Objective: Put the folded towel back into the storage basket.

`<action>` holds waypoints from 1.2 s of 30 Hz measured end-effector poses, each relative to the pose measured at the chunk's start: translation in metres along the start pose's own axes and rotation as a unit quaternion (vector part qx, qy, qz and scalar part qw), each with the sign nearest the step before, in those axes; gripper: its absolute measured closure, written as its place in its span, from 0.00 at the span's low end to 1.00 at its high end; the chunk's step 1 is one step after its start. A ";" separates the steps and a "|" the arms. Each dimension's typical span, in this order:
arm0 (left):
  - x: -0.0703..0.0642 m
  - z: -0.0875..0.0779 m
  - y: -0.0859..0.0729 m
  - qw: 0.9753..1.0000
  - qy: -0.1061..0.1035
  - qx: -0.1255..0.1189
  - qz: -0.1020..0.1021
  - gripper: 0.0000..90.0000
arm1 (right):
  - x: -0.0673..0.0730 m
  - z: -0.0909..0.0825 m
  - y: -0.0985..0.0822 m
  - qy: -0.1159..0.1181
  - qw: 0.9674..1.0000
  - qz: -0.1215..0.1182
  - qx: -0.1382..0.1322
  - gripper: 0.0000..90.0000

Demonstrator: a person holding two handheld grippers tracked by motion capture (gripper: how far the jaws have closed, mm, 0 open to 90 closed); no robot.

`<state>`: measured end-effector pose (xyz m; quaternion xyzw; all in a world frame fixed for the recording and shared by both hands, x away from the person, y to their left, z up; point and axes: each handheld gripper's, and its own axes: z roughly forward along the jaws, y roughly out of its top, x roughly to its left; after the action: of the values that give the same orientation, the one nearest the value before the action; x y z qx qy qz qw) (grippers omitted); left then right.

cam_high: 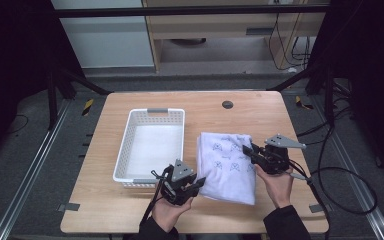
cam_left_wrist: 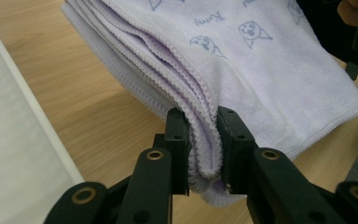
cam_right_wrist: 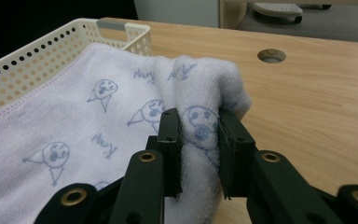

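- The folded towel [cam_high: 228, 167] lies right of centre in the high view, on the wooden table [cam_high: 105, 200], just beside the white basket [cam_high: 150, 145] that sits left of centre.
- The left gripper [cam_high: 196, 184], low in the middle of that view, has its jaws closed on the towel's near corner; in the left gripper view several stacked hems are pinched between the two black jaws.
- The right gripper [cam_high: 247, 150], at the right of the high view, has its jaws clamped on a bunched fold of the printed cloth at the towel's right side.
- My guess is the towel is headed for the basket, which looks empty.
- To do it well, I'd lift both ends together and level, so the stacked layers don't slide apart.
- Keep the spacing between the hands steady; pulling outward could drag a layer free.
- Clear the basket's perforated wall before lowering, since a drooping middle could catch the rim.
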<state>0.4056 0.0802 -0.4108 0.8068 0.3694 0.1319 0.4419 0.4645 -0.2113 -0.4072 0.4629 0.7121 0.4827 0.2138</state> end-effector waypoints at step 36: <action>0.046 -0.059 0.016 0.998 0.035 -0.057 -0.007 0.83 | 0.052 0.018 0.059 0.020 0.998 -0.031 -0.047 0.82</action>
<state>0.4131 0.1435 -0.3689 0.7726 0.3825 0.1774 0.4747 0.4801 -0.1507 -0.3554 0.4202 0.7066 0.5182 0.2360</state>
